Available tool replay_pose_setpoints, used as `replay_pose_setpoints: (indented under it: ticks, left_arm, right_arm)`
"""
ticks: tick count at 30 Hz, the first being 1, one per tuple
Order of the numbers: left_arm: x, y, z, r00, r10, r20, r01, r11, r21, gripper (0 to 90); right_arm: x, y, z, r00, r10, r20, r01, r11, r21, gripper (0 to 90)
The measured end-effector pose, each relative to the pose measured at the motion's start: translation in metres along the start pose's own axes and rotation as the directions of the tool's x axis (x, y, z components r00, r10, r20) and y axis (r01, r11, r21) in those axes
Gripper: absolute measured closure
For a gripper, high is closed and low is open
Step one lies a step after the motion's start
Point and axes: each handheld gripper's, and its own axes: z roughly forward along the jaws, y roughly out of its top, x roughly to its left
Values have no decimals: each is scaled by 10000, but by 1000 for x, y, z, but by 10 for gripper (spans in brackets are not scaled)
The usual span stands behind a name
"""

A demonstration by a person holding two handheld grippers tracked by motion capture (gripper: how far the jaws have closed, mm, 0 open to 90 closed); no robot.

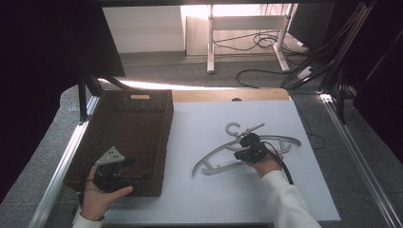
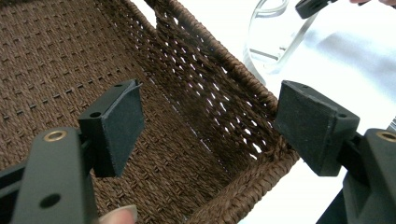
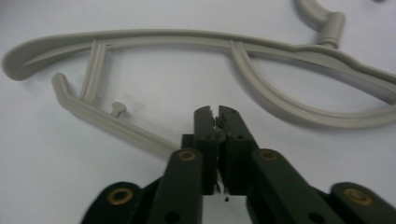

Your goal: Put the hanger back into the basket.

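Note:
A grey plastic hanger (image 1: 215, 156) (image 3: 163, 37) lies flat on the white table (image 1: 214, 199), its hook toward the far side. My right gripper (image 1: 238, 153) (image 3: 217, 114) rests over the hanger's middle with its jaws shut and the pads pressed together at the tips. The hanger's lower bar (image 3: 116, 126) runs in under the jaws from the left; whether it is pinched is hidden. My left gripper (image 1: 140, 169) (image 2: 210, 126) hangs open over the near right corner of a brown woven basket (image 1: 164, 137) (image 2: 224, 51), with nothing between its pads.
The basket fills the table's left side and its floor (image 2: 56, 56) is bare. Metal rails (image 1: 62, 166) run along both table sides. Beyond the far edge are a floor with cables (image 1: 266, 42) and a desk frame.

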Motion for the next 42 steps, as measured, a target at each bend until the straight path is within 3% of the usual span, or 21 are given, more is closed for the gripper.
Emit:
replay_pose_setpoints:
  ticks: [3, 4, 13, 18, 28, 37, 42]
  left_arm:
    - [1, 0, 0, 10000, -7, -24, 6, 10000, 0, 233]
    - [1, 0, 0, 10000, -7, -20, 7, 10000, 1, 233]
    - [2, 0, -2, 9999, -72, -83, 71, 9999, -104, 233]
    - [1, 0, -2, 10000, -58, -80, 58, 10000, -62, 231]
    - [1, 0, -1, 10000, -58, -76, 58, 10000, 30, 227]
    - [1, 0, 0, 10000, -50, -51, 50, 10000, 67, 226]
    - [1, 0, 0, 10000, -63, -67, 63, 10000, 59, 227]
  right_arm:
    - [3, 3, 9, 9997, -263, -21, 263, 9993, 283, 897]
    - [5, 5, 15, 9985, -547, -15, 547, 9970, 540, 897]
    - [15, 3, 25, 9937, -1049, -398, 1085, 9888, 1025, 898]
    - [32, -5, 21, 9860, -1405, -900, 1511, 9806, 1245, 898]
    - [56, -29, 11, 9757, -1868, -1142, 1993, 9737, 1107, 898]
    - [63, -44, 6, 9721, -1849, -1441, 2014, 9734, 1097, 898]
    - [78, -56, 0, 9607, -2139, -1767, 2374, 9633, 1249, 898]
